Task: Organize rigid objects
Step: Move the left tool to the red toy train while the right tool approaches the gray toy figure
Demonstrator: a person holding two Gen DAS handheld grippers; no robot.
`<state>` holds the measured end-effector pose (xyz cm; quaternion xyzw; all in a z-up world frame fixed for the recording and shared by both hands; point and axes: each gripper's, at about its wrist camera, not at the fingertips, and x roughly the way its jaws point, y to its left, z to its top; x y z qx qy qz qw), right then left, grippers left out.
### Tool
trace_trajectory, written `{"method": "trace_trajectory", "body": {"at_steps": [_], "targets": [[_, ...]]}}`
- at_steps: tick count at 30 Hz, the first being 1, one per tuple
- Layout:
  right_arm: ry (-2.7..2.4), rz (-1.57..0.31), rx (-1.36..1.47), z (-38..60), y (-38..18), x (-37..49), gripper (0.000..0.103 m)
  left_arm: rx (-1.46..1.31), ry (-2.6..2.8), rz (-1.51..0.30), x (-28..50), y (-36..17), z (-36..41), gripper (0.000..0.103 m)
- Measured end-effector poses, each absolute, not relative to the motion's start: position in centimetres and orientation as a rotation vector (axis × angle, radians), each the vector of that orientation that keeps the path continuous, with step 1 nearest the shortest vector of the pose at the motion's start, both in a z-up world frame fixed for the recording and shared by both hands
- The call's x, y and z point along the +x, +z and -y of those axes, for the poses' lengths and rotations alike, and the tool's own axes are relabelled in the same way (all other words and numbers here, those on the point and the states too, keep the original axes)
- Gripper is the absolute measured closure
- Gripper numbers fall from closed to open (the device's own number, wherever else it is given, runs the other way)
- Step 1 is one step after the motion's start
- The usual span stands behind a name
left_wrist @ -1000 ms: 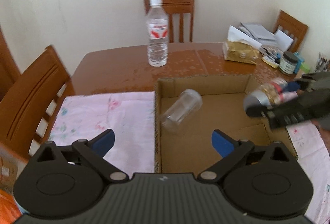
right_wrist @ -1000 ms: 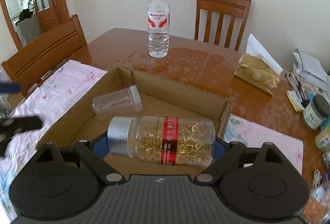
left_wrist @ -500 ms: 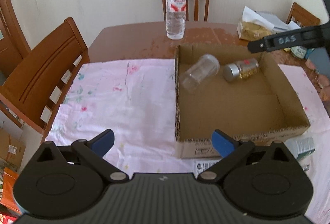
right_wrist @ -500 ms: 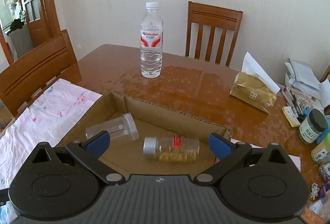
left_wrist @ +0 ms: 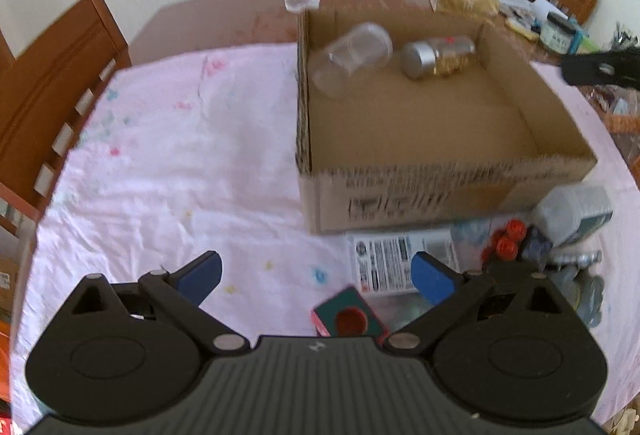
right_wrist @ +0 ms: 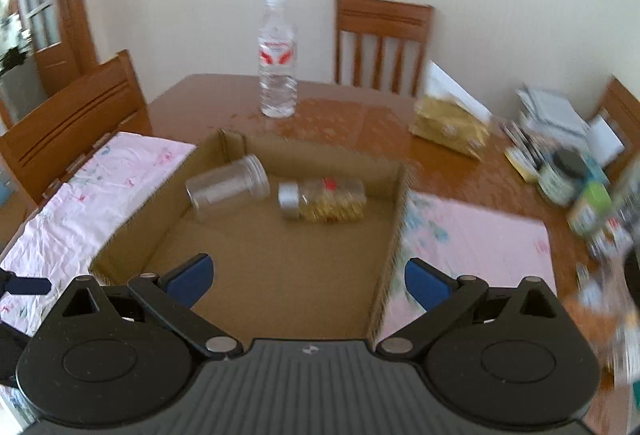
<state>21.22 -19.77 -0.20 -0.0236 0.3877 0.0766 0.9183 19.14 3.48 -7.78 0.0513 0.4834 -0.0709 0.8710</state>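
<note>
A cardboard box [left_wrist: 440, 191] [right_wrist: 394, 231] sits on a pink cloth. Inside it lie an empty clear jar [left_wrist: 352, 59] [right_wrist: 228, 189] and a silver-capped pill bottle [left_wrist: 438, 55] [right_wrist: 324, 199], side by side at the far end. My left gripper [left_wrist: 316, 275] is open and empty, above the cloth in front of the box. A teal box with a red circle [left_wrist: 350, 317] lies just below it, and a white labelled packet [left_wrist: 400, 263] beside that. My right gripper [right_wrist: 306, 281] is open and empty over the box's near end.
A white bottle with a teal label [left_wrist: 572, 213], red caps [left_wrist: 506, 239] and small items lie right of the box front. A water bottle [right_wrist: 277, 57] stands on the wooden table [right_wrist: 352, 119]. A gold packet [right_wrist: 450, 125], jars [right_wrist: 562, 177] and papers crowd the right. Chairs [right_wrist: 72, 123] surround the table.
My right gripper let go of the pill bottle into the box and drew back, open. My left gripper pulled back toward the near edge, bringing the items in front of the box into view.
</note>
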Motion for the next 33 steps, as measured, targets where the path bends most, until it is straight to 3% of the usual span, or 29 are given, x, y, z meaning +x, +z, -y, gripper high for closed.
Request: {"method": "trace_trajectory", "body": {"at_steps": [20,33], "targets": [[0.015,-0.967,0.018,18.8,-4.8,13.1,0.0,0.097,-0.159,-1.023,16.0,-8.1,-10.4,0.003],[-0.099,-0.996,0.109,17.8,-9.6,11.4,0.0,0.111,-0.294,-1.061,13.5,-10.5,-10.0,0.003]]}}
